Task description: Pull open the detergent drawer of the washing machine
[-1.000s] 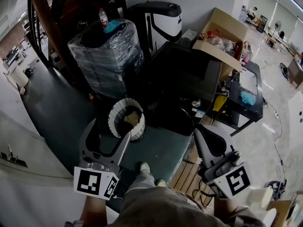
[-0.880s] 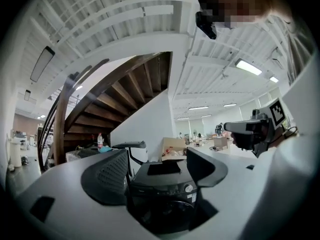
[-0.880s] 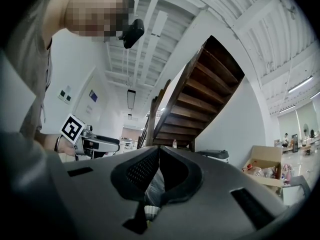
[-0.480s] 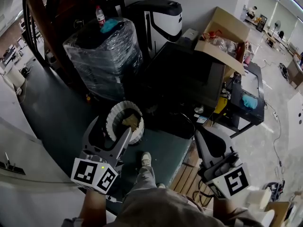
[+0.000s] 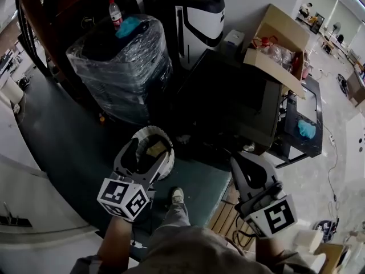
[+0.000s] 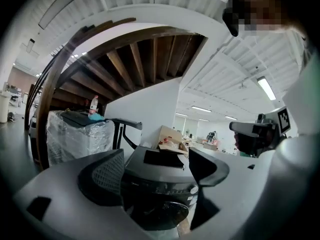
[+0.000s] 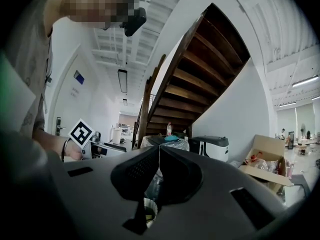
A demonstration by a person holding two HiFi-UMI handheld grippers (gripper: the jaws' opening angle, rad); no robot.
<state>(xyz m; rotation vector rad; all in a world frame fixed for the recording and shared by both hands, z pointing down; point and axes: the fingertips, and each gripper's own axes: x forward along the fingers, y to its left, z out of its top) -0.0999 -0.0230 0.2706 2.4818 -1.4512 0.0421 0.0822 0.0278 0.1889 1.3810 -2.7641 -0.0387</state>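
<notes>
The washing machine point(image 5: 228, 101) is a dark box at the centre of the head view, seen from above. Its front shows in the left gripper view, where the washing machine point(image 6: 160, 189) has a control strip and a round door; the detergent drawer cannot be made out. My left gripper point(image 5: 142, 153) hovers over the floor short of the machine, jaws wide apart with nothing between them. It frames the machine's front in the left gripper point(image 6: 155, 159) view. To the right, my right gripper point(image 5: 234, 165) is shut and empty. Its pads meet in the right gripper point(image 7: 159, 156) view.
A white ribbed basket point(image 5: 166, 163) stands on the floor under the left gripper. A plastic-wrapped stack point(image 5: 120, 61) with a bottle point(image 5: 114, 13) is at the back left. A black-and-white appliance point(image 5: 197, 19) stands behind, and an open cardboard box point(image 5: 279, 44) is on the right. A wooden pallet point(image 5: 228, 210) lies by my foot point(image 5: 177, 196).
The left gripper has shifted right and forward over the basket, sunk and rolled. The right gripper has moved a little left and forward. The whole view has drifted towards the machine.
</notes>
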